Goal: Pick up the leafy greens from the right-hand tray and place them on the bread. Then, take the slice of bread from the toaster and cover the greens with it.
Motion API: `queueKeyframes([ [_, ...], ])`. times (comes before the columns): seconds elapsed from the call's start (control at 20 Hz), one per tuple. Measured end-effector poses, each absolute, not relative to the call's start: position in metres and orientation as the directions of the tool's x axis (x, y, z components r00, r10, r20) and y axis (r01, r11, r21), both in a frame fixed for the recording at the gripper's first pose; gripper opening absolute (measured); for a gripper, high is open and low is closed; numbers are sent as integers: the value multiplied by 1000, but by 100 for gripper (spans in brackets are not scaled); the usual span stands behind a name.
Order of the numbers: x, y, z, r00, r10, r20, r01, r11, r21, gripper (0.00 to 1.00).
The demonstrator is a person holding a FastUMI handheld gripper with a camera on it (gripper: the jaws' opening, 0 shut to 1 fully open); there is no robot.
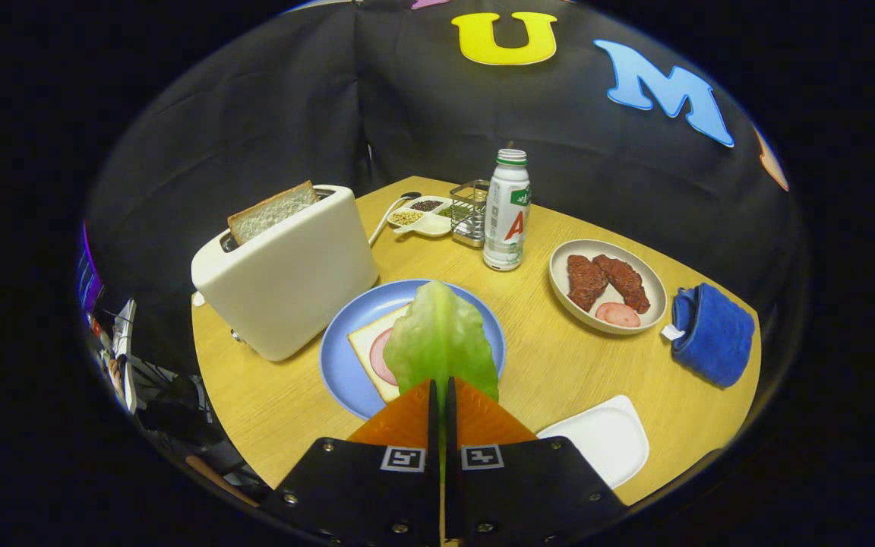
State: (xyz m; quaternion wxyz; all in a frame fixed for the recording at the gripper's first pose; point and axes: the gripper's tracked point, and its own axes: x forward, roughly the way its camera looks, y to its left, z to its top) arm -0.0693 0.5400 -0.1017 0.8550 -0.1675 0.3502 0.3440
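- Holding a lettuce leaf (441, 338) in the hand-held gripper (440, 389), fingers pinched together on its stem end, both pressing the leaf.
- Sticking up and forward from the fingertips, over the blue plate (340, 365) just ahead of the fingers.
- Hanging over a bread slice (365, 351) on that plate, a round pink bit of ham (381, 355) on top; can't tell if the leaf touches the bread or just floats above it.
- Sitting to the left of the plate, close beside it: a cream toaster (285, 270) with a second bread slice (271, 211) poking out of its slot at a tilt.
- Lying to the right of the fingers, near the worktop (551, 357) edge: a white tray (604, 437), looks bare on top.
- Resting beyond the tray, right of the blue plate: a pale round plate (654, 292) with two dark brown meat pieces (606, 279) and a pink ham slice (618, 314).
- Slumped further right, near the worktop edge: a blue cloth (713, 333).
- Standing upright behind the blue plate: a white bottle (506, 213) with a green cap.
- Tucked just left of the bottle: a small wire rack (469, 211), and next to it a white divided dish (422, 215) with grains or seeds, too small to tell which.
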Motion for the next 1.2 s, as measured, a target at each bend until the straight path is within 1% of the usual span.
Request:
queueKeyframes([
  [0.4, -60, 593, -137, 466, 486, -739, -719, 695, 4, 3],
  [0.55, -55, 594, -139, 497, 477, -725, -716, 698, -31, 18],
  [0.6, -55, 593, -129, 517, 486, -705, -708, 705, -33, 30],
  [0.65, -54, 592, -118, 550, 497, -671, -699, 714, -43, 35],
  [0.7, -52, 591, -109, 587, 505, -632, -685, 726, -56, 37],
  [0.8, -59, 592, -92, 642, 525, -559, -665, 744, -65, 37],
  [0.9, -71, 598, -79, 674, 550, -494, -655, 754, -55, 37],
  [1.2, -105, 625, -67, 725, 593, -351, -633, 774, 0, 37],
])
